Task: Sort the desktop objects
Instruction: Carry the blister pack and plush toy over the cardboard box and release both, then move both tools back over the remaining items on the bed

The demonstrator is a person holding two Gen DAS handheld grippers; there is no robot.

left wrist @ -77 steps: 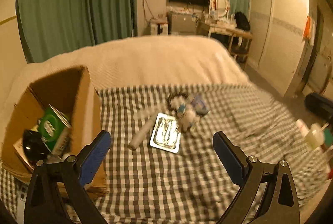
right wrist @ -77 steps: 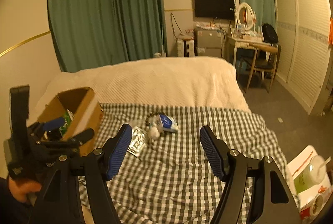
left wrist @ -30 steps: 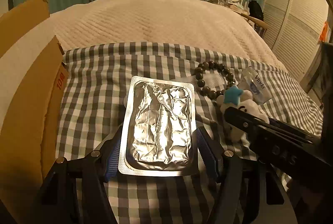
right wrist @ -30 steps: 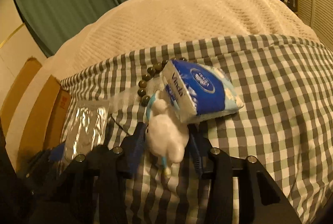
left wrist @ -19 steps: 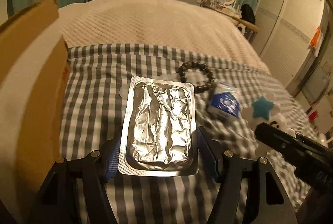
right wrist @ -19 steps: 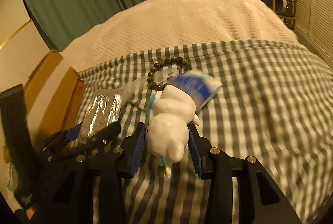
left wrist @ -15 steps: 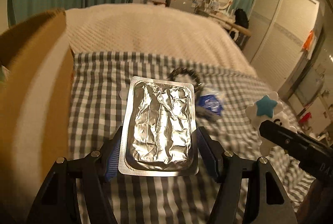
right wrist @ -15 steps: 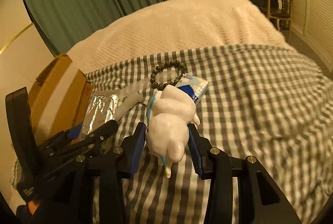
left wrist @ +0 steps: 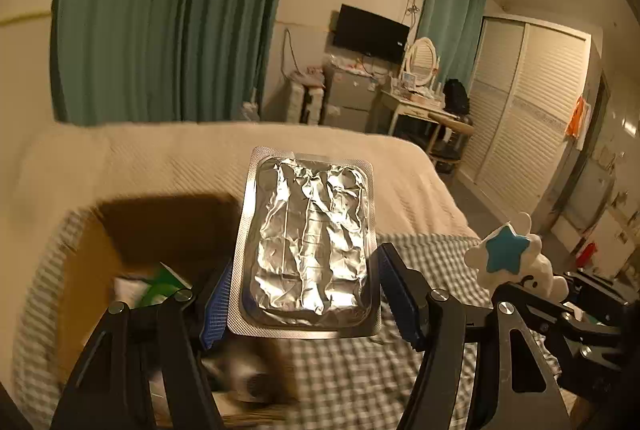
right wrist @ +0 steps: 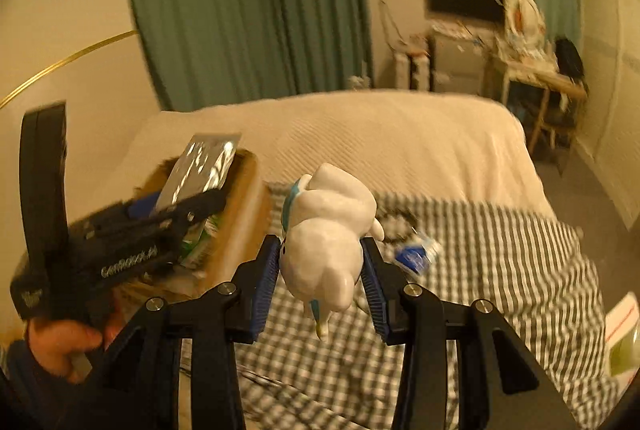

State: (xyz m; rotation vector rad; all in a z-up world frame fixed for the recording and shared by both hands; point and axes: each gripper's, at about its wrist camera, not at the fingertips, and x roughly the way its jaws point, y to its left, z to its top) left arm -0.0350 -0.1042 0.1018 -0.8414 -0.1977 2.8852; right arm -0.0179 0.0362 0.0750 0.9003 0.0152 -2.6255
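Between the blue pads of the left claw (left wrist: 304, 296), a crinkled silver foil blister pack (left wrist: 308, 242) is clamped; between those of the right claw (right wrist: 320, 284), a white glossy animal figurine (right wrist: 326, 234); a second ago both lay low on the grey-checked bedspread (right wrist: 500, 270), now both are lifted and carried to the open brown cardboard box (left wrist: 160, 226), left claw above it; release into it is judged next; a blue tissue packet (right wrist: 414, 256) remains on the bed.

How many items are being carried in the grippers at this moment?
2. The foil blister pack is clamped in the left gripper above the cardboard box; the white figurine is clamped in the right gripper over the checked cloth.
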